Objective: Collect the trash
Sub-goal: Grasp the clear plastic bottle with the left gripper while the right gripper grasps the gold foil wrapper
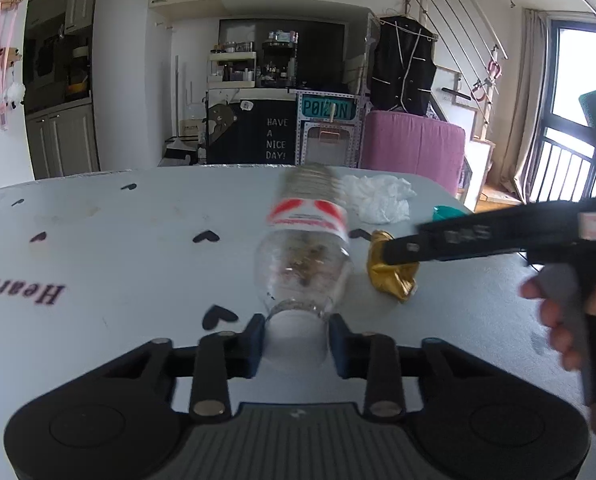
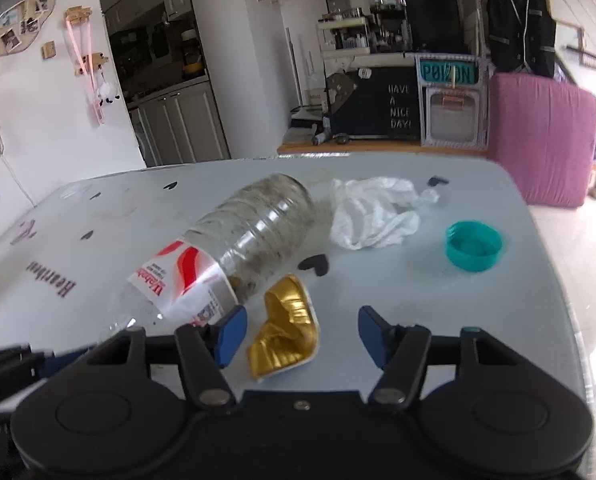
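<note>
Lying on its side on the pale desk [image 2: 498,320], one clear plastic bottle [image 2: 233,248] has its neck squeezed between the blue pads of the left hand-held gripper [image 1: 298,338], jaws narrowed onto it. Just beside it sits one crumpled gold foil cup [image 2: 285,332], between the right hand-held gripper [image 2: 298,334] fingers, which stand apart, the left pad near it, the other clear. Further out: one white crumpled tissue [image 2: 374,216], one teal cap [image 2: 474,245].
</note>
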`<state>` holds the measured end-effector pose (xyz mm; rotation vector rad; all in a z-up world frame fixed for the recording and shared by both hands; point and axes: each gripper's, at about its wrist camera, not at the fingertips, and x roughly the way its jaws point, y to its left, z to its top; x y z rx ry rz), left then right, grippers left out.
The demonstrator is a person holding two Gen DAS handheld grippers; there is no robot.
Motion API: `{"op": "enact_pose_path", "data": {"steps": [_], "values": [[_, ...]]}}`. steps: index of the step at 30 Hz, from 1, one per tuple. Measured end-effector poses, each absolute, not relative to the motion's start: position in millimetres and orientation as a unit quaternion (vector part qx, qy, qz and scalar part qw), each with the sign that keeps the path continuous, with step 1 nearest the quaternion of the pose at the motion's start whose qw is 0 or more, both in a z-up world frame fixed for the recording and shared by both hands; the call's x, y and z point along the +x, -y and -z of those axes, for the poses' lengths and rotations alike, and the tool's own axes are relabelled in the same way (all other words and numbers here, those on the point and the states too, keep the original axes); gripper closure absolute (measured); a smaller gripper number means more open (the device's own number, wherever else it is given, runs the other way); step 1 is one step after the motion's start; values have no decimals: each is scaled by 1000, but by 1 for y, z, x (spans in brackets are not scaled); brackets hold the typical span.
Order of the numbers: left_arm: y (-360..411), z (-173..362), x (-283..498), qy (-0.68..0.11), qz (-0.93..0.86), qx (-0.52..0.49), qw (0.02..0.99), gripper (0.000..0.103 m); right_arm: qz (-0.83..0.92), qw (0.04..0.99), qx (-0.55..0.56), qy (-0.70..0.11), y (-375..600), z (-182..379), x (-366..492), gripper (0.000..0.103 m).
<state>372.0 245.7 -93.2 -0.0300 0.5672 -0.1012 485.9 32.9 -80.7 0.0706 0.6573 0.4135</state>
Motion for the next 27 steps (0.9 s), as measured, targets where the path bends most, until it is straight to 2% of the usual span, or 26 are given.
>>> {"op": "enact_pose_path", "data": {"steps": [4, 9, 20, 22, 24, 27], "values": [[-246, 93, 356, -289, 50, -17, 956, 69, -198, 922, 25, -331, -44, 90, 493, 49], [-244, 91, 329, -297, 45, -27, 953, 69, -217, 919, -10, -329, -60, 95, 487, 71], [-226, 89, 287, -308, 19, -63, 949, 70, -252, 912, -18, -325, -42, 85, 421, 78], [-223, 86, 278, -304, 13, -68, 950, 70, -249, 911, -12, -327, -32, 84, 406, 82], [-219, 83, 271, -297, 6, -71, 952, 70, -243, 914, -11, -324, -21, 82, 391, 91], [-215, 80, 261, -295, 0, -76, 952, 70, -241, 914, 0, -327, -7, 77, 375, 95]]}}
